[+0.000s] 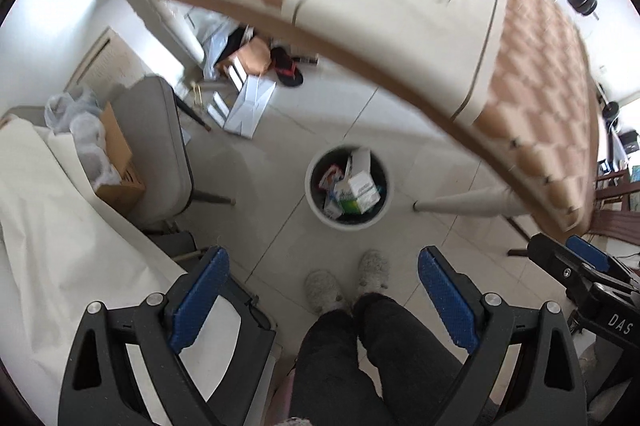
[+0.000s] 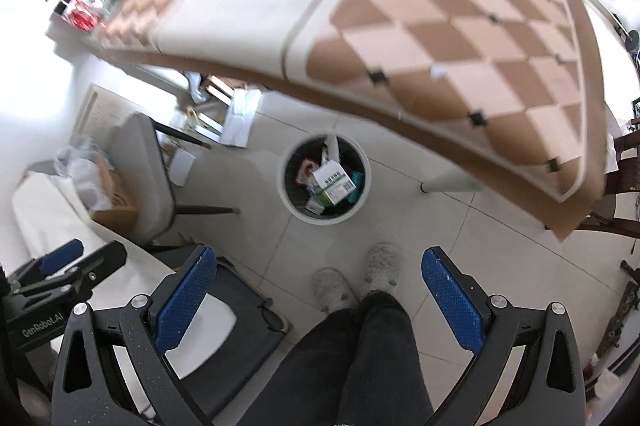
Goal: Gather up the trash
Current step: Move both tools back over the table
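Both the left gripper [image 1: 323, 300] and right gripper [image 2: 319, 296] stand wide open and empty. The round white wastebasket [image 1: 347, 187], holding discarded cartons, stands on the tiled floor beside the checkered table [image 2: 440, 38]. Judged step: between deposits; next move requires locating remaining trash.
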Demonstrator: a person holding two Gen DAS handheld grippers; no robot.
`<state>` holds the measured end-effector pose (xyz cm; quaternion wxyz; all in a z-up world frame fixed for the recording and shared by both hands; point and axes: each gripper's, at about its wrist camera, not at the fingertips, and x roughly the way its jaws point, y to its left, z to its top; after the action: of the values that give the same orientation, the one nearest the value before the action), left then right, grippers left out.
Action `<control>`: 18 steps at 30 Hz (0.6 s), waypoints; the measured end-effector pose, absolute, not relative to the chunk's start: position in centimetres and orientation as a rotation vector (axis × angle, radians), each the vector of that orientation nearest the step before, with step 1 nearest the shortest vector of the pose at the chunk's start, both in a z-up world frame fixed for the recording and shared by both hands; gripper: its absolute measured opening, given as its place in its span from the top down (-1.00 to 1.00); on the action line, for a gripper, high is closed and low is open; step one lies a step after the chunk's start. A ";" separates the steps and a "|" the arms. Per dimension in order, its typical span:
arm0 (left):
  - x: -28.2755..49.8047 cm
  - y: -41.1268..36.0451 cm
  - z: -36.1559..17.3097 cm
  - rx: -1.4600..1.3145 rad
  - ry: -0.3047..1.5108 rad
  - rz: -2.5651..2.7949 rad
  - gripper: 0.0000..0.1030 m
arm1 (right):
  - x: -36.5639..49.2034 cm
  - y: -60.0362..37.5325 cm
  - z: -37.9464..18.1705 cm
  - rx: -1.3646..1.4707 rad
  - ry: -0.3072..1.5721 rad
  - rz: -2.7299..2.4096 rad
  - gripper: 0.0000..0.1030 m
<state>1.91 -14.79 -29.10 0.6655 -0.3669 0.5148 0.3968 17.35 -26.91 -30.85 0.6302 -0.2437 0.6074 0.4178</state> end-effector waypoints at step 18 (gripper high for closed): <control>20.1 2.7 -19.2 -0.707 1.029 1.039 -1.00 | 40.6 -11.1 -20.3 -0.317 1.352 0.916 -1.00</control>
<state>20.14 2.68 -19.21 0.6878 -0.3160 0.4597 0.4644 40.60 -11.12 -20.31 0.6737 -0.1410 0.6007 0.4068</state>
